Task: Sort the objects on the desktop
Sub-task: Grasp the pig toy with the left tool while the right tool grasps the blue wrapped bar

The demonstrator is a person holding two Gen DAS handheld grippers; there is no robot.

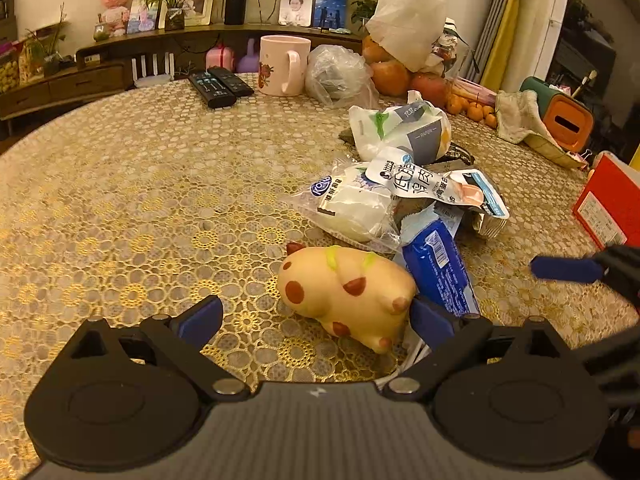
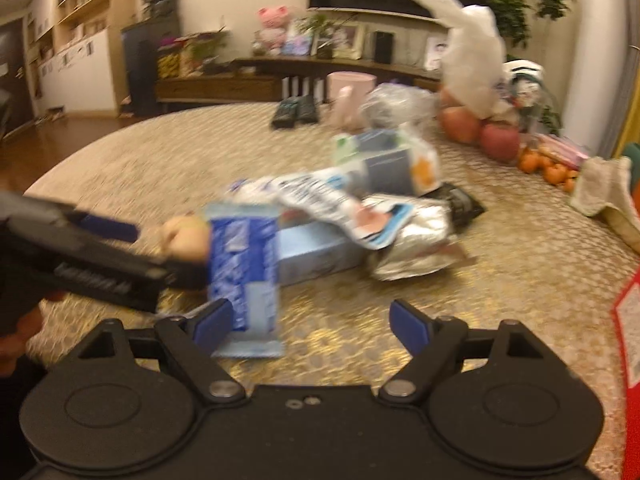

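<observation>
A yellow spotted squishy toy lies on the lace-covered table between the fingers of my left gripper, which is open; its right pad sits against the toy's end. A blue snack packet lies just right of the toy, with a pile of white and silver wrappers behind it. In the blurred right wrist view, my right gripper is open and empty above the table, its left pad next to the blue packet. The toy and the left gripper show at left.
Two black remotes, a pink mug, plastic bags and fruit stand at the table's far side. A red box and an orange-green container are at the right. The right gripper's fingertip shows at right.
</observation>
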